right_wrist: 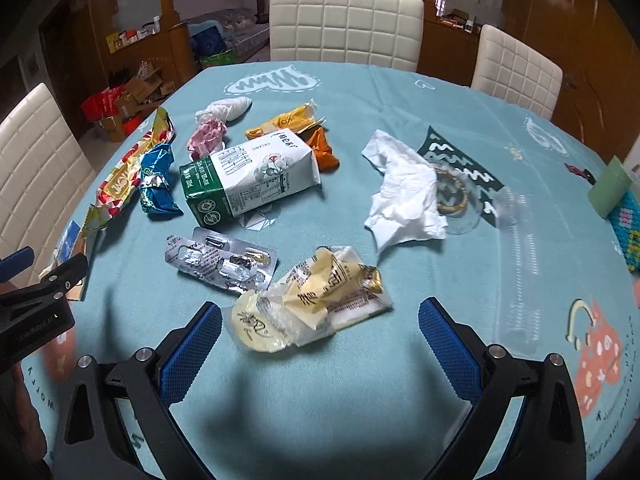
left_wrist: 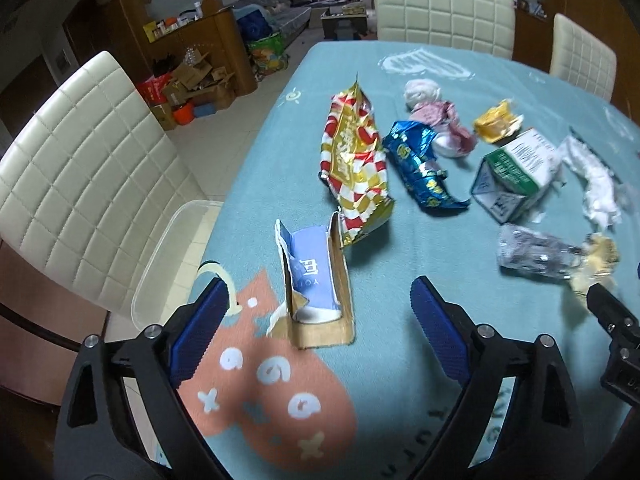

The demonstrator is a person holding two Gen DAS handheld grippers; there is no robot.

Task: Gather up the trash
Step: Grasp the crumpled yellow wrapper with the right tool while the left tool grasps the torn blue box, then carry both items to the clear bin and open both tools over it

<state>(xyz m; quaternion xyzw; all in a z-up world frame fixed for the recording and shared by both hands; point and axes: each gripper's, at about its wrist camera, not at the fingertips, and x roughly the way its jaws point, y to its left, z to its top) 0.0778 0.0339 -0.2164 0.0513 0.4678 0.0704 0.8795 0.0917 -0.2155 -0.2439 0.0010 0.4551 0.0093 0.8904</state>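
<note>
Trash lies scattered over a teal tablecloth (left_wrist: 440, 72). My left gripper (left_wrist: 320, 300) is open, its blue pads either side of a torn blue-and-cardboard box (left_wrist: 316, 280) without touching it. Beyond the box lie a red-and-gold snack bag (left_wrist: 354, 168), a blue foil wrapper (left_wrist: 420, 164) and a green-and-white carton (left_wrist: 516, 172). My right gripper (right_wrist: 320, 324) is open just in front of a crumpled cream-yellow wrapper (right_wrist: 312, 300), with nothing between its pads. A silver blister pack (right_wrist: 222, 260), the carton (right_wrist: 252, 180) and a white tissue (right_wrist: 404, 192) lie farther back.
A clear plastic container (left_wrist: 172, 260) sits at the table's left edge, over a cream padded chair (left_wrist: 80, 168). More cream chairs (right_wrist: 344, 24) stand at the far side. A clear plastic cup (right_wrist: 516, 264) and a green box (right_wrist: 612, 188) lie on the right.
</note>
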